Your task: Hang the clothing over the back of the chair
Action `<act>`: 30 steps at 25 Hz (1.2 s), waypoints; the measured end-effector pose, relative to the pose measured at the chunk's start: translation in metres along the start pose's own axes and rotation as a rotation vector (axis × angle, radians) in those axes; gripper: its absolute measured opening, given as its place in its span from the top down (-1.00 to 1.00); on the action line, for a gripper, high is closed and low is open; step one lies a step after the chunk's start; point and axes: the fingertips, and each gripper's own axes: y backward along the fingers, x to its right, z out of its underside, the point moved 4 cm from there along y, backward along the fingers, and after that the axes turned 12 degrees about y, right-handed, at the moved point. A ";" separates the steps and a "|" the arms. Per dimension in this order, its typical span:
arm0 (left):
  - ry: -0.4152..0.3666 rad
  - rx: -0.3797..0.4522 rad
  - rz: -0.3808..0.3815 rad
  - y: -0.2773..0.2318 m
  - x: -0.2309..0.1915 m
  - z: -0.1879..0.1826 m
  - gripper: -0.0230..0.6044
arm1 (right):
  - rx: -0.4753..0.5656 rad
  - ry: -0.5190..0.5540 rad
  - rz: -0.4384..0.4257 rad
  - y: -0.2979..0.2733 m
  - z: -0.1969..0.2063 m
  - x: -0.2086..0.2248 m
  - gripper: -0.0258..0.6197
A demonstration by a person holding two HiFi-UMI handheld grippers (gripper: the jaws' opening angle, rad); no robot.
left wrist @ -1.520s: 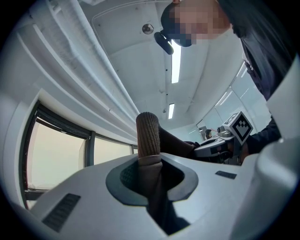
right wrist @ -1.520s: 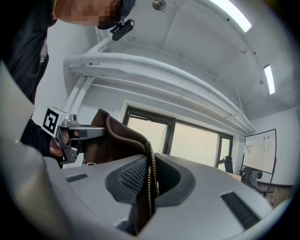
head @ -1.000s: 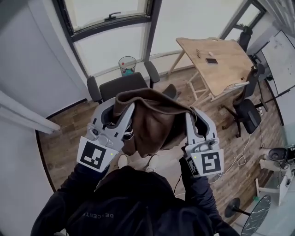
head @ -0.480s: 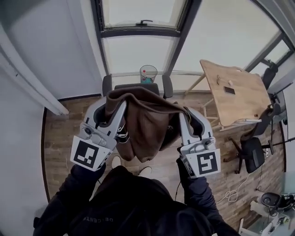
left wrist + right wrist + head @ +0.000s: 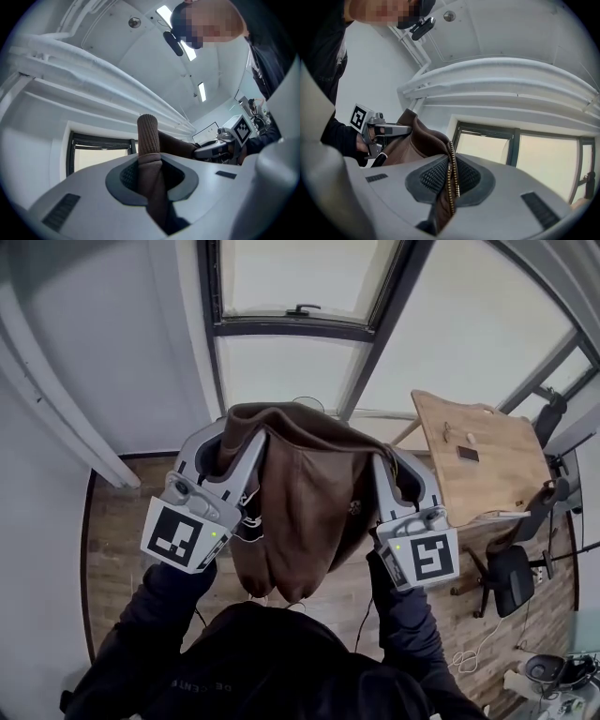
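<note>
A brown jacket (image 5: 305,493) hangs stretched between my two grippers, high in front of the window. My left gripper (image 5: 240,430) is shut on a ribbed brown edge of the jacket (image 5: 148,136), which sticks up from between its jaws. My right gripper (image 5: 387,468) is shut on the jacket's zipper edge (image 5: 451,180). In the left gripper view the right gripper (image 5: 224,139) shows across the fabric, and in the right gripper view the left gripper (image 5: 377,129) shows likewise. The hanging jacket hides the chair.
A wooden table (image 5: 478,456) stands at the right with small items on it. A black office chair (image 5: 511,573) sits beside it, with cables on the wood floor (image 5: 112,521). A large window (image 5: 300,362) is ahead and a white wall (image 5: 75,362) at the left.
Both grippers have lifted the jacket higher and forward. The armchair and the bin behind it, visible earlier, are now covered by the cloth.
</note>
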 end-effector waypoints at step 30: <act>0.154 -0.325 0.059 -0.076 -0.126 0.190 0.64 | -0.305 -0.153 -0.178 -0.138 0.169 0.000 0.73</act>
